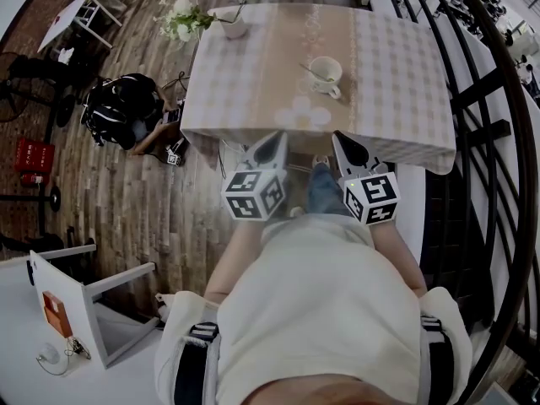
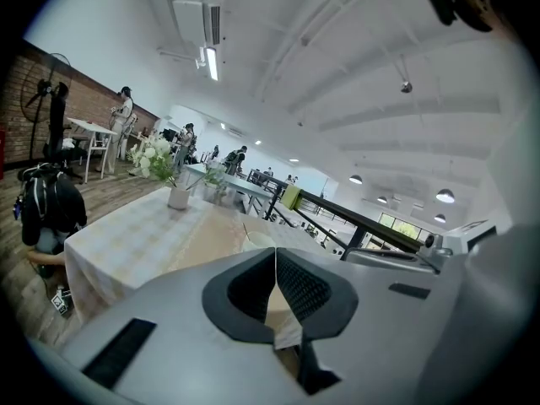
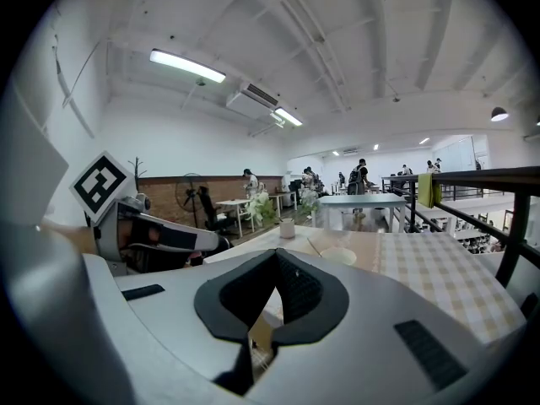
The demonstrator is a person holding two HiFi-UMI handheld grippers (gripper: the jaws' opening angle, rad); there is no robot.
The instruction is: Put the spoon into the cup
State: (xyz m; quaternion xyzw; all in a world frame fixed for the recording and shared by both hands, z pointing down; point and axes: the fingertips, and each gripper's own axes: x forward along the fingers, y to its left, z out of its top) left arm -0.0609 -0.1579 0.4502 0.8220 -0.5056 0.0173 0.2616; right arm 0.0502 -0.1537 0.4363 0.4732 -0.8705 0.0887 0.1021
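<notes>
A table [image 1: 396, 74] with a checked cloth stands in front of the person. A white cup [image 1: 327, 72] sits on it, a bit to the right of the middle. The spoon [image 1: 309, 71] looks to be in the cup already, with its thin handle sticking out over the rim to the left. At the far left corner of the table there is a small vase [image 1: 234, 25] with white flowers [image 1: 181, 15] hanging over the edge. The left gripper [image 1: 272, 146] and the right gripper [image 1: 344, 146] are held side by side just at the near edge of the table, well away from the cup. They both point toward the table. In the left gripper view, the two black pads of the left gripper [image 2: 275, 256] are pressed together at the tip and nothing is between them. In the right gripper view, the right gripper [image 3: 276, 260] looks the same, with its pads pressed together and holding nothing. A dark backpack [image 1: 126, 108] lies on the wood floor to the left of the table.
</notes>
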